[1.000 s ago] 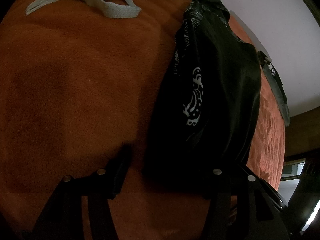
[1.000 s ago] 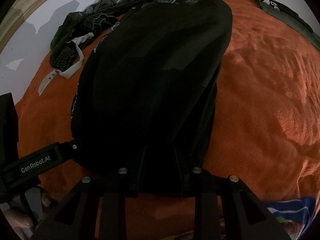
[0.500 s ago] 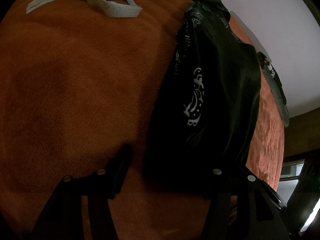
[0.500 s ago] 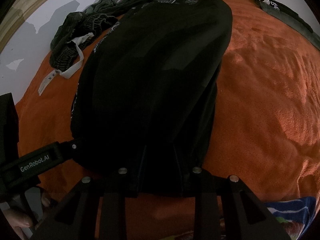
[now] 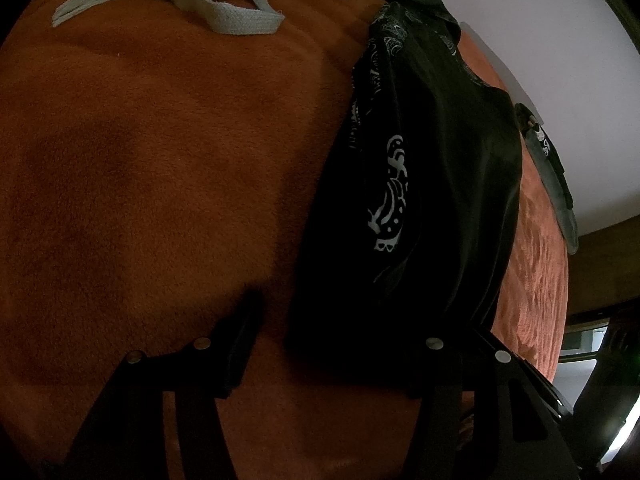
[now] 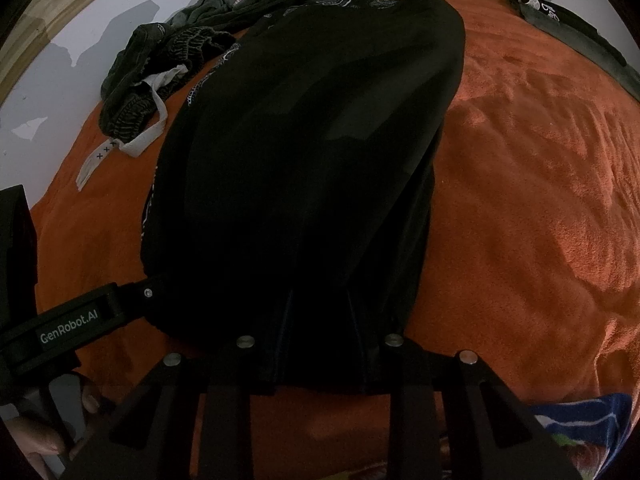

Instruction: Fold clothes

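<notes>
Black garment (image 6: 304, 160): lies long and flat on the orange blanket (image 6: 520, 200). Its long way runs from the grippers at the near end up to the far edge of the bed.
Right gripper (image 6: 320, 344): fingers close together, pinching the near hem of the black garment.
Left gripper (image 5: 336, 340): fingers wide apart. One finger is hidden under the cloth corner, so I cannot tell if it grips.
Dark pile (image 6: 160, 64): crumpled, with a white strap (image 5: 224, 20), past the garment's far left side.
</notes>
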